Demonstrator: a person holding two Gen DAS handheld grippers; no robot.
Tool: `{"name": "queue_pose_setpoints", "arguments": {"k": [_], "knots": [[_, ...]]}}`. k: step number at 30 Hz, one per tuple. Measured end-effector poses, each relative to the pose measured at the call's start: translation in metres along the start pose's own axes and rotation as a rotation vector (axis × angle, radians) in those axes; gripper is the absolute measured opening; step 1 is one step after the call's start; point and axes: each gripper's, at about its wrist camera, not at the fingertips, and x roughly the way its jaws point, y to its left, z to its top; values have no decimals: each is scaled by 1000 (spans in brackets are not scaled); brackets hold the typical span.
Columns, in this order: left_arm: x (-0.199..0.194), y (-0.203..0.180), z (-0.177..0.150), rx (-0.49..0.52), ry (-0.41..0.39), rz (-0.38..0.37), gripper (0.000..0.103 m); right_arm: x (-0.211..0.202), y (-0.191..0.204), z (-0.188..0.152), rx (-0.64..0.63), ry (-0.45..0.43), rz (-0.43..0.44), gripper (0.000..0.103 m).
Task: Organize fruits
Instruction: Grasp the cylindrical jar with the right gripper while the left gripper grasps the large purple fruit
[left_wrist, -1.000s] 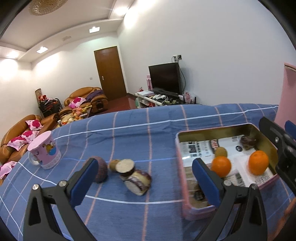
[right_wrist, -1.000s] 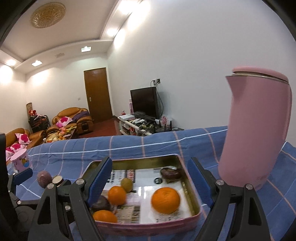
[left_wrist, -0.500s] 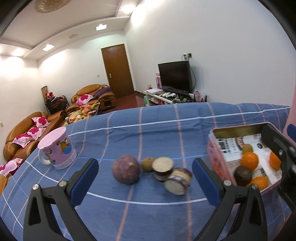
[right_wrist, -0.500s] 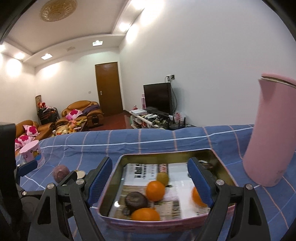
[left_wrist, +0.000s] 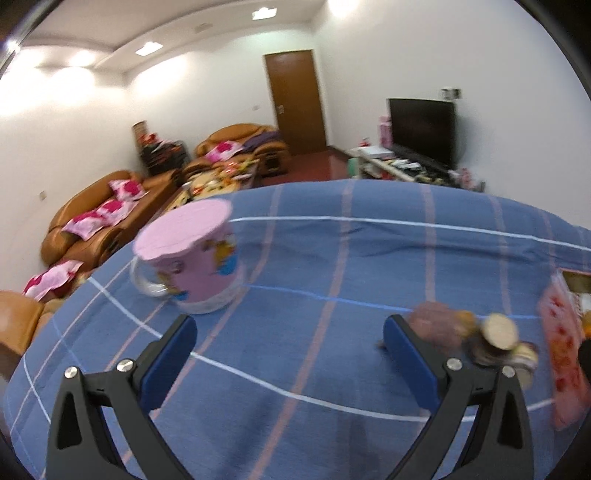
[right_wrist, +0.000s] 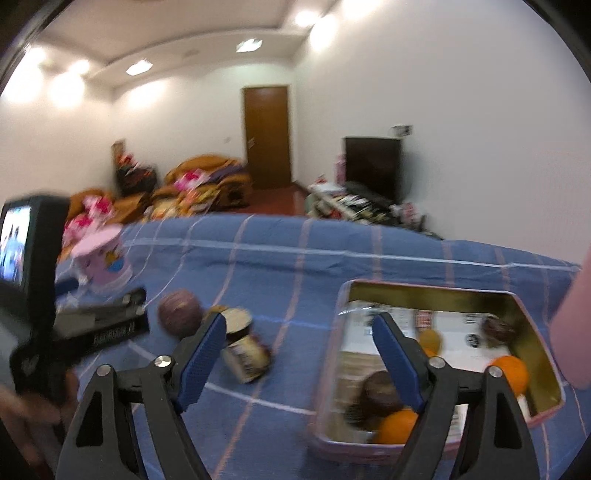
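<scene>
While both views are smeared by motion, the layout reads clearly: a blue cloth-covered surface with pink and white stripes (right_wrist: 295, 266) carries a round purple-brown fruit (right_wrist: 180, 313), a small brownish fruit (right_wrist: 218, 310) touching its right side, and two short cut fruit halves (right_wrist: 243, 343) just beside those, one with its pale cut face turned up, the other tipped on its side, long axis pointing toward the camera-left. Right of them sits a rectangular pink tin tray with a gold inner wall (right_wrist: 424, 293), its long axis running left to right, holding oranges (right_wrist: 397, 426) and dark fruits on printed paper; the print is too blurred to read. Left gripper (left_wrist: 288, 332): jaws spread, nothing between them. Right gripper (right_wrist: 299, 334): jaws spread, having just narrowed a little, pinching nothing. A pink cartoon-printed mug (left_wrist: 192, 258) stands well to the left.
</scene>
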Motion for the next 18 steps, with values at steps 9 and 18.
{"name": "queue_pose_setpoints", "arguments": {"k": [9, 18], "knots": [[12, 25, 5, -71, 21, 6, 103, 44, 45, -5, -200, 216, 52, 57], [7, 26, 7, -52, -2, -17, 103, 70, 48, -8, -254, 319, -11, 46]]}}
